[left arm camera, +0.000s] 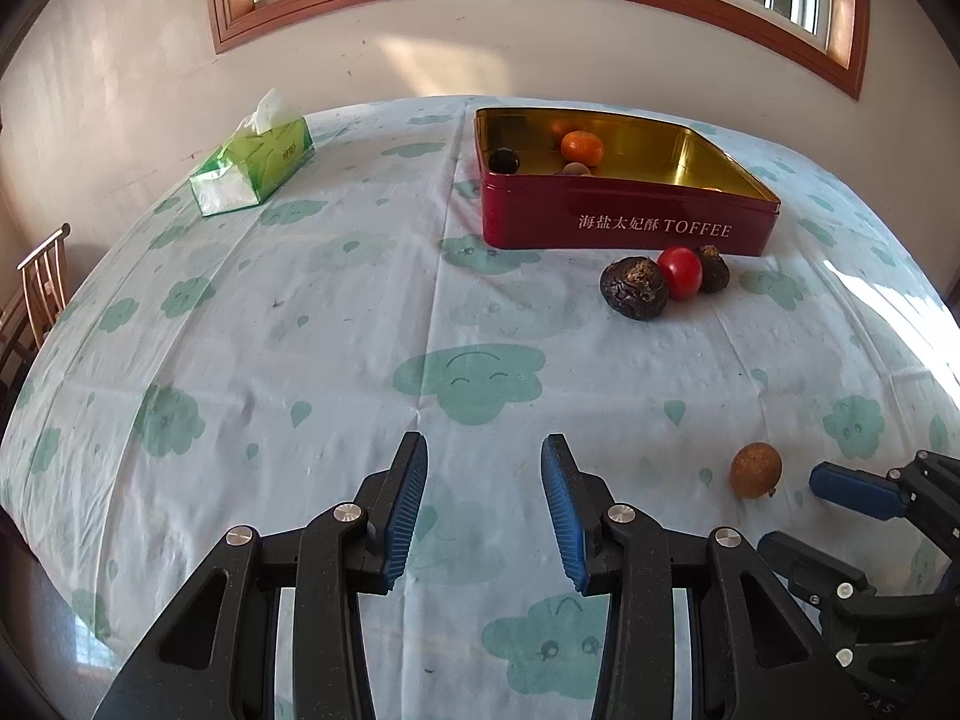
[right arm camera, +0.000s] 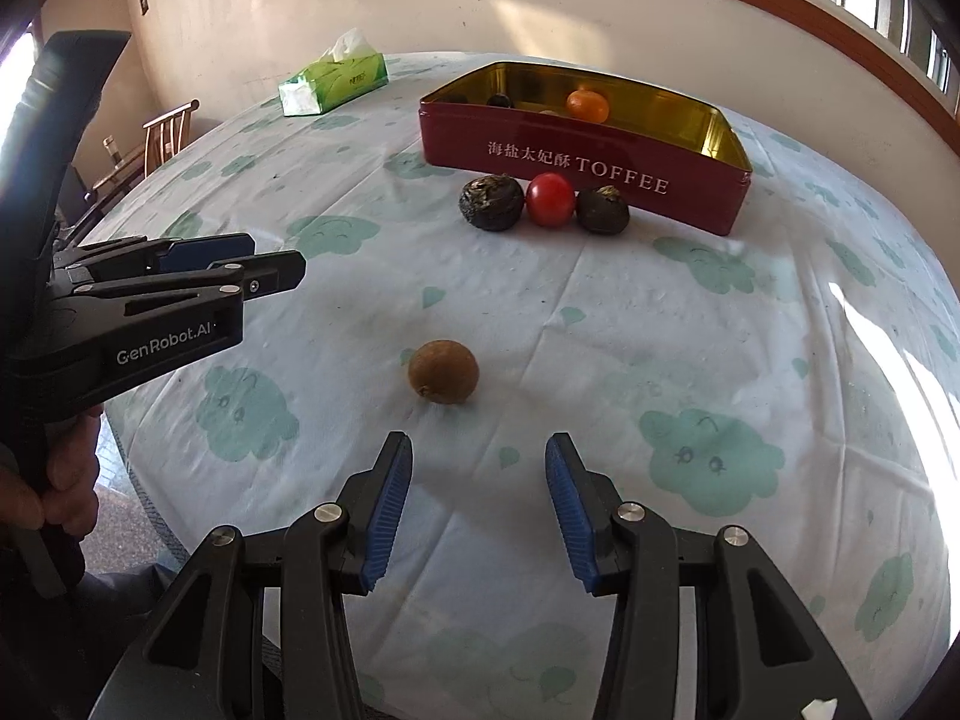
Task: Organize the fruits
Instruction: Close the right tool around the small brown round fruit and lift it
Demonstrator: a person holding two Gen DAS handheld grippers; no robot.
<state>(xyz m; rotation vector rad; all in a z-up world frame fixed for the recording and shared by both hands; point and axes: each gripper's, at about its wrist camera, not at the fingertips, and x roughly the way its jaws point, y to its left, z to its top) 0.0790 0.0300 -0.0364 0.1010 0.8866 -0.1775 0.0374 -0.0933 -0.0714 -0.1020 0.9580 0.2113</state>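
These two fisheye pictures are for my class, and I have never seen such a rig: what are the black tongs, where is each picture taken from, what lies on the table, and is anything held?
A person holds one hand-worked gripper in each hand; each carries a camera looking along its two blue-padded fingers. One picture looks out from the left gripper, the other from the right gripper, where the left one also shows at the side. Both stand open and hold nothing. On the cloud-print tablecloth lie a brown round fruit just ahead of the right gripper, a red tomato between two dark wrinkled fruits, a green tissue box, and a red toffee tin already holding an orange and other fruit.
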